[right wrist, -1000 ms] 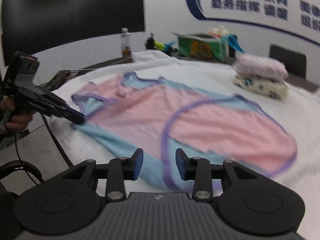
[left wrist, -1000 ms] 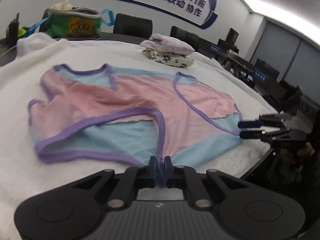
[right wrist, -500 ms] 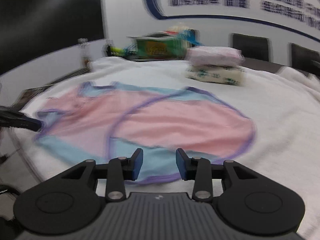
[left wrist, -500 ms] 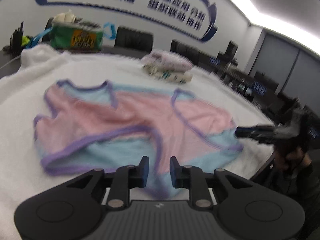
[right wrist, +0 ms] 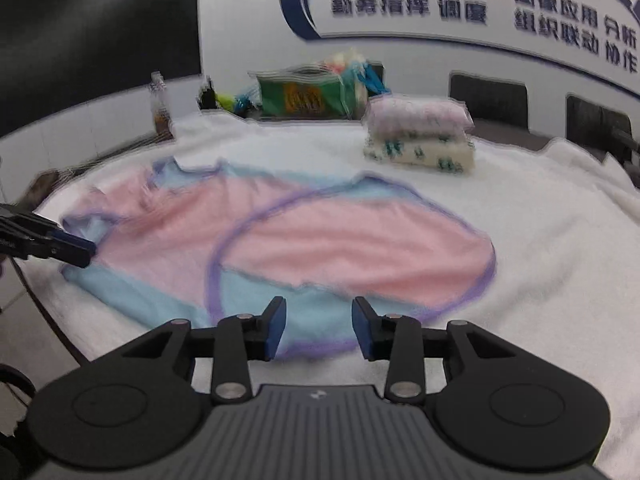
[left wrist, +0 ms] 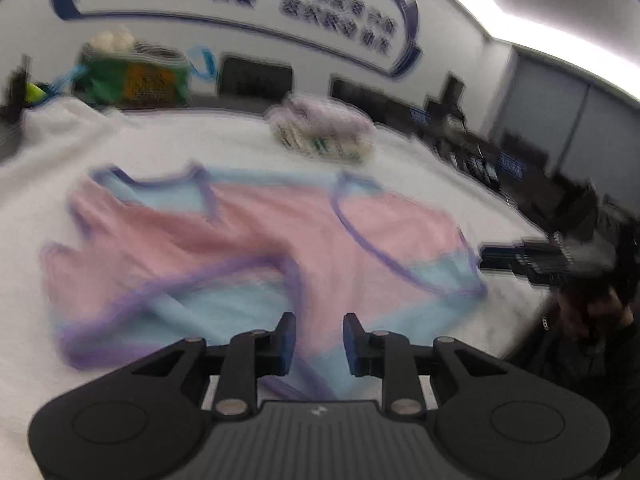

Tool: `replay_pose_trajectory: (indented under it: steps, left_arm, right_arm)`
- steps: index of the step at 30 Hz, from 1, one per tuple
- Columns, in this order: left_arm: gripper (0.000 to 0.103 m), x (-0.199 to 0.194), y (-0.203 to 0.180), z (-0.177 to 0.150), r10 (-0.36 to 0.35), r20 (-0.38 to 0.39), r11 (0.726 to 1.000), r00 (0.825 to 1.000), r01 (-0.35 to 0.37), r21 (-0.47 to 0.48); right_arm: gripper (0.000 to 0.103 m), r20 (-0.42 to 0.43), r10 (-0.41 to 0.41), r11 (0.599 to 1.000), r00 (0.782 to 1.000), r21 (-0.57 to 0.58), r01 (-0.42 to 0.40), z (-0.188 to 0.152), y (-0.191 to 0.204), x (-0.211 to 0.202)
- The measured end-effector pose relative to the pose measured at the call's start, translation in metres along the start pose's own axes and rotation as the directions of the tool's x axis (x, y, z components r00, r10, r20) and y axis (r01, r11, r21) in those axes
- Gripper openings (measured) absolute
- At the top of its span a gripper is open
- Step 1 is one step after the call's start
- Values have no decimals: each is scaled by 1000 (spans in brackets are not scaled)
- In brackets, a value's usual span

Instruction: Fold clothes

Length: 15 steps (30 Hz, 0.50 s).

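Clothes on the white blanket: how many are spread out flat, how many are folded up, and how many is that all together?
Spread out flat: 1, the pink and blue garment.
Folded: 2, the lilac bundle stacked on the white floral bundle.
Total: 3 clothes on the white blanket.
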State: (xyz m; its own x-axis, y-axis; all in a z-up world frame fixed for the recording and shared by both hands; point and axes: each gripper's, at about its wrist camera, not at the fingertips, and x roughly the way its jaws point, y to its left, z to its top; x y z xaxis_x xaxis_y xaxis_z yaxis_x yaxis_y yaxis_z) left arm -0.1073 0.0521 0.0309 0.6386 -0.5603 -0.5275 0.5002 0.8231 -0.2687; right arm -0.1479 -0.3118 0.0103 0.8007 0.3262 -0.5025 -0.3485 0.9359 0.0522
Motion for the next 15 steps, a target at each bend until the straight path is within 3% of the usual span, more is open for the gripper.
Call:
replay_pose_trajectory:
  steps: [2, 4, 6, 10, 13, 15]
  left_arm:
    - [35, -15, 18, 9, 116, 37, 993, 993, -115, -15]
    - [36, -21, 32, 13, 283, 27, 959, 959, -283, 13]
    - [36, -21, 37, 10, 369, 10, 928, 929, -369, 56]
    - [36, -18, 32, 0, 388, 3, 915, 922, -385, 121]
    - [36, -17, 34, -3, 440, 7, 890, 898, -436, 135]
    - [36, -17, 40, -4, 448, -6, 890, 894, -445, 102]
  right_arm:
    - [40, 45, 38, 999, 998, -19, -37, 8, 8, -2]
    - [42, 75, 71, 997, 995, -36, -68, 21, 17, 5]
    - [43, 98, 105, 994, 990, -40, -101, 37, 28, 18]
    - [42, 62, 178, 984, 982, -42, -176, 82, 60, 66]
    - [42, -35, 237, 963, 971, -124, -240, 118, 100, 115]
    - [36, -108, 243, 953, 964, -158, -258, 133, 118, 148]
